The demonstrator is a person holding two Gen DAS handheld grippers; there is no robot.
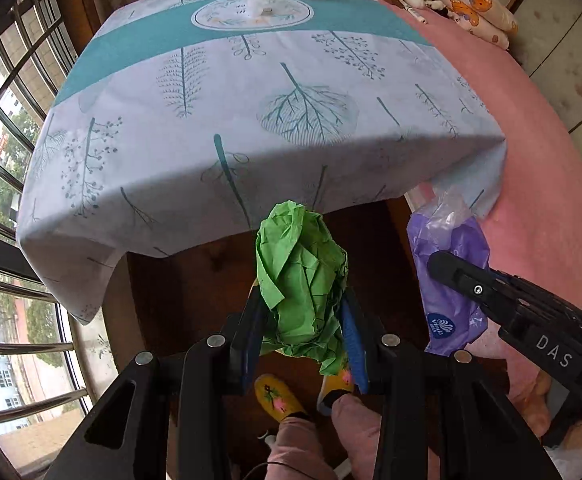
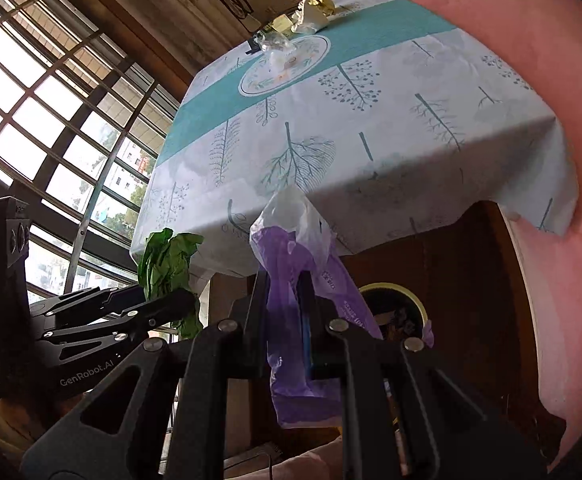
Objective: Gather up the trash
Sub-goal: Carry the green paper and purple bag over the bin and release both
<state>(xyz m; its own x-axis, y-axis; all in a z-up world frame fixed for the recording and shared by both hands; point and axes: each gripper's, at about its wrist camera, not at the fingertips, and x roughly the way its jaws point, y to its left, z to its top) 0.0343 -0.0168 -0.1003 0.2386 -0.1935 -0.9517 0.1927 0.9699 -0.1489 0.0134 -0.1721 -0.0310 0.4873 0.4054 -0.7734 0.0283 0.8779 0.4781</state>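
Though hidden from the left view, a bin (image 2: 395, 308) beyond grippers clamping paper (image 1: 303, 280), wrapper (image 2: 291, 280).

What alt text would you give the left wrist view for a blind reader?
The left gripper clamps crumpled green paper below a leaf-print tablecloth. Beside it, the right gripper holds a purple plastic wrapper.

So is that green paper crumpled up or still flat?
Crumpled: the green paper is a creased wad bulging between the left tool's blue pads.
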